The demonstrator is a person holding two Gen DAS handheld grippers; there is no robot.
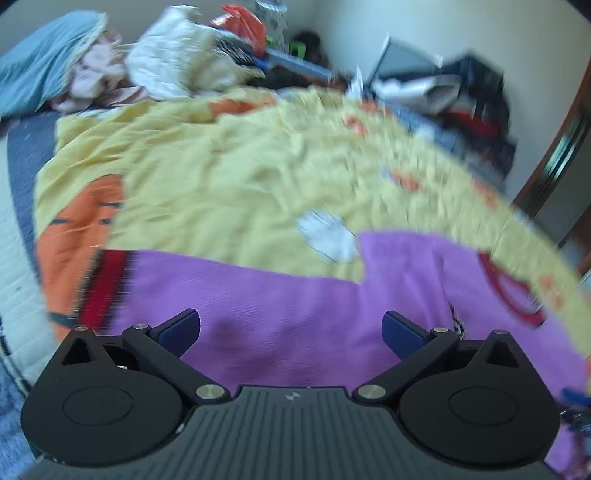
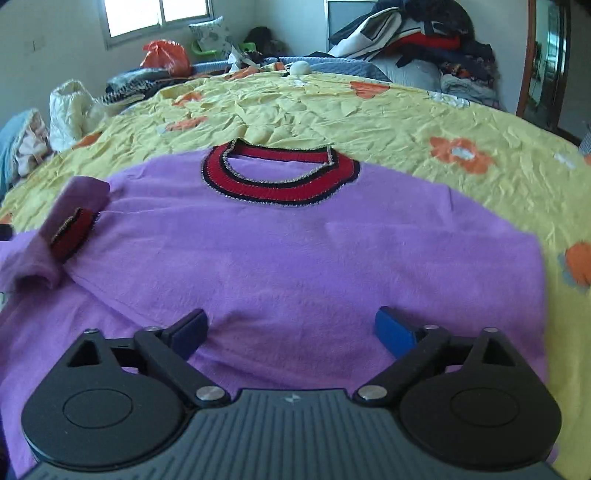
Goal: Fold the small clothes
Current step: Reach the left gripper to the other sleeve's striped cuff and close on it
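Purple sweater (image 2: 295,258) lower hem hidden behind right gripper (image 2: 291,328); left gripper (image 1: 291,332) view blurred; both jaws apart, nothing clamped.

This is a bedroom in a home. A big bed (image 2: 388,122) fills the room, with a yellow sheet (image 2: 332,110) that has orange flowers on it. Piles of clothes (image 2: 417,40) sit at the far side by the wall. There is a window (image 2: 159,14), an orange plastic bag (image 2: 166,55) and a wooden door frame (image 2: 526,62).
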